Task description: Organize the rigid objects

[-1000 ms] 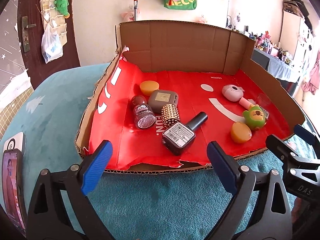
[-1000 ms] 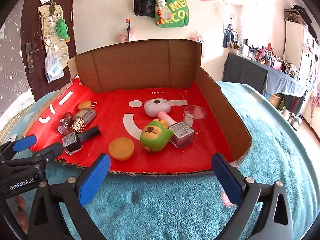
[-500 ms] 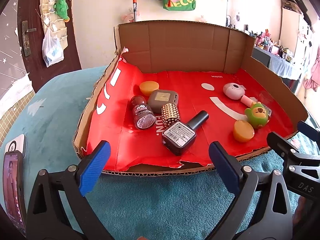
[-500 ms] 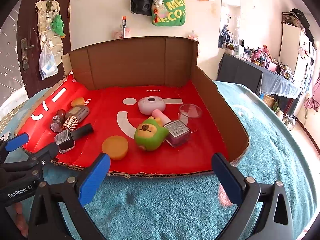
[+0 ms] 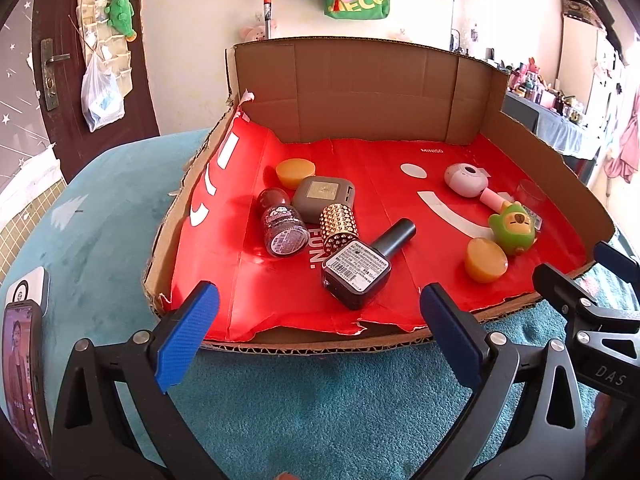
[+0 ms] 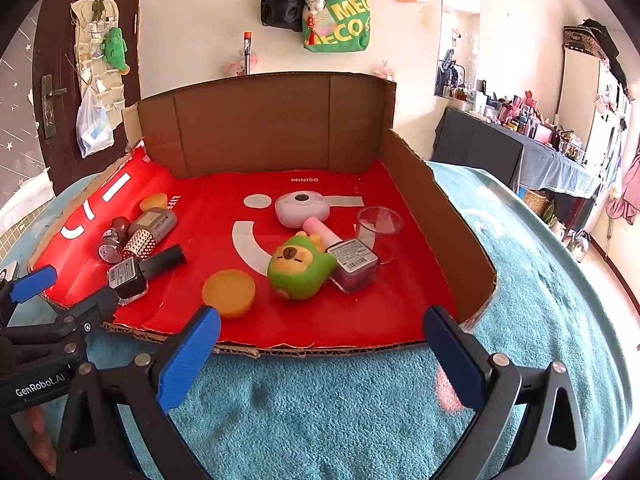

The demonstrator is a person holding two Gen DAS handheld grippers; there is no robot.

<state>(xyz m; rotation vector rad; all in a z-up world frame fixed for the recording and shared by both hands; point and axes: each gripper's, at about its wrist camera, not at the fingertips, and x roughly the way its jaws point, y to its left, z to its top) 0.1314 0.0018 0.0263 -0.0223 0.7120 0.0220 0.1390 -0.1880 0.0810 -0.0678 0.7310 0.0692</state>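
cardboard tray (image 5: 360, 92) (both tongs agape)

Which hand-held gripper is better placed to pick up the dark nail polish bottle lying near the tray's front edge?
Left. The left hand-held gripper is open with the dark nail polish bottle just ahead between its fingers; the right hand-held gripper faces the green toy instead.

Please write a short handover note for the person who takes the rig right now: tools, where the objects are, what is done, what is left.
Left tool: open, holds nothing, before the tray's near edge.
Right tool: open, holds nothing, same edge.
All items lie loose in the cardboard tray: dark polish bottle, gold studded cap and glitter bottle on the left; green toy, pink bottle and orange disc on the right.
Done: nothing visibly sorted.
Left: all grouping.
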